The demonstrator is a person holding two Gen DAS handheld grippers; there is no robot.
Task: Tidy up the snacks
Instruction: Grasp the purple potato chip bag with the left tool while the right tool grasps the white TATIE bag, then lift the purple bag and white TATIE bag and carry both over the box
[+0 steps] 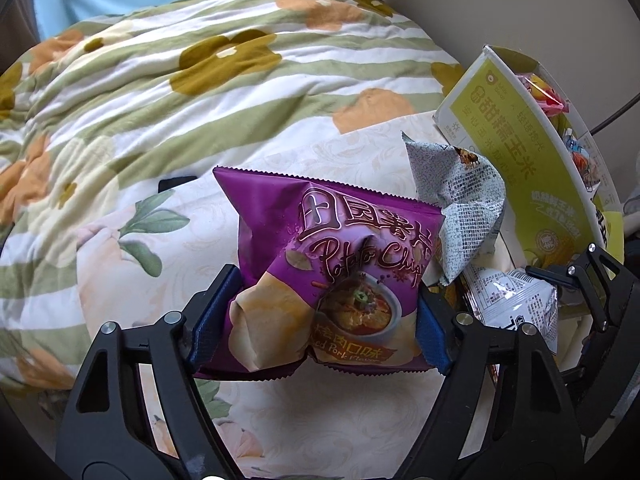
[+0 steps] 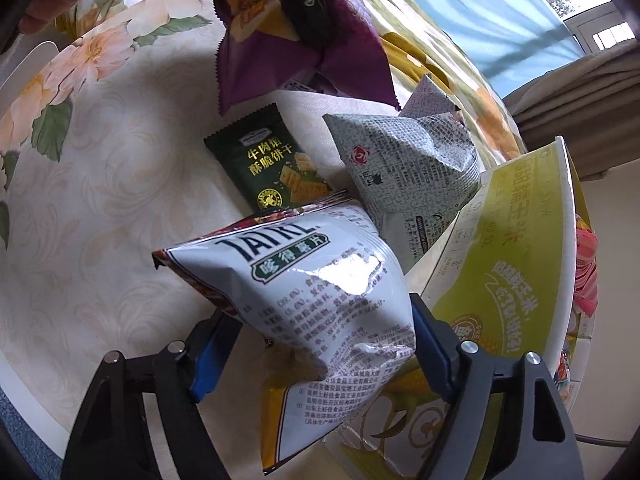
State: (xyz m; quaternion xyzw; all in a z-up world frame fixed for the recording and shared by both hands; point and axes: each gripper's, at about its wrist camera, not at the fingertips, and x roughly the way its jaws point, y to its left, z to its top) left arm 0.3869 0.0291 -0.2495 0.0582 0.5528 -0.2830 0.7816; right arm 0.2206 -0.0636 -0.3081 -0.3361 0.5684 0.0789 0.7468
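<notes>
Left wrist view
Purple chip bag (image 1: pixel 320 276): crinkled foil pouch lying on the bed, long axis pointing away from the camera, serrated top seam at the far end, printed face up.
Left gripper (image 1: pixel 320 316): blue pads pressed on both sides of the purple chip bag, gripping it.
Bed (image 1: pixel 120 240): soft cream floral sheet; a rumpled quilt (image 1: pixel 180 80) with green stripes and orange flowers lies beyond.
Box (image 1: pixel 520 152): yellow-green cardboard at the right, open, with snack packs inside.
Grey bag (image 1: pixel 456 200): crumpled, leaning against the box.

Right wrist view
White chip bag (image 2: pixel 320 300): glossy puffed pouch, text side up, long axis slanting to the upper left.
Right gripper (image 2: pixel 316 364): pads clamped on the white chip bag's lower end.
Green cracker pack (image 2: pixel 268 160): small, flat on the sheet.
Room: pale blue curtain (image 2: pixel 500 20) by a bright window.
</notes>
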